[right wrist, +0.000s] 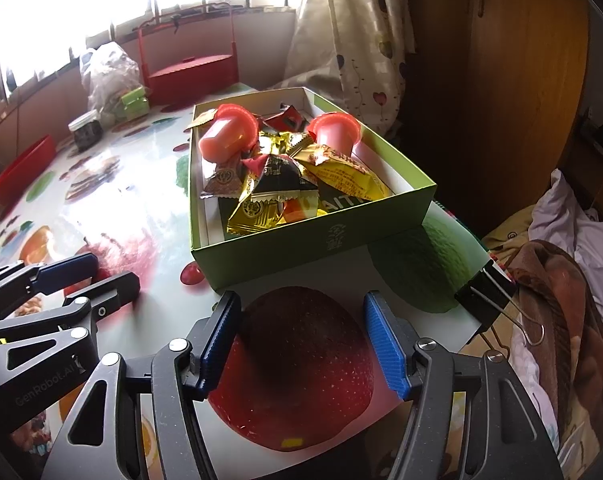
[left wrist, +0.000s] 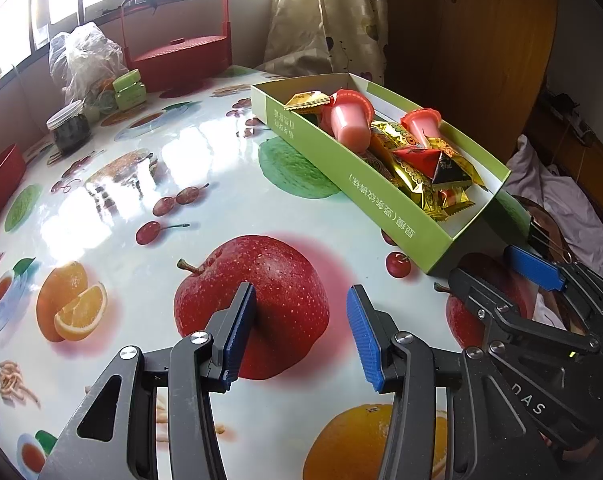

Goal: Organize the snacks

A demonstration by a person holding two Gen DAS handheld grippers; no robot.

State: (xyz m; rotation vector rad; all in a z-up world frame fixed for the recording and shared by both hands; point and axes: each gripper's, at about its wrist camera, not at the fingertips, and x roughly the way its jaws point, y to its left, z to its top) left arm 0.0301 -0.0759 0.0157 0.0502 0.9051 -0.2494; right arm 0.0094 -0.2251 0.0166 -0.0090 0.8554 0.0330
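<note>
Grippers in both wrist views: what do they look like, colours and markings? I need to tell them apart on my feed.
Both look alike: the left gripper and the right gripper have dark grey metal linkages with silver pivot bolts and ribbed blue finger pads. The left body reads "GenRobot.AI"; the right shows partial letters "DAS". No cables or sleeves show.

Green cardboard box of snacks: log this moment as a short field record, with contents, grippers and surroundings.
container: open green cardboard box on the fruit-print tablecloth
contents: two pink jelly cups with red lids, gold foil packets, a black-and-red triangular packet
left gripper: open, empty, above a printed apple
right gripper: open, empty, facing the box's near end
background: red handled basket, clear plastic bag, dark glass jar
table edge: black binder clip
</note>
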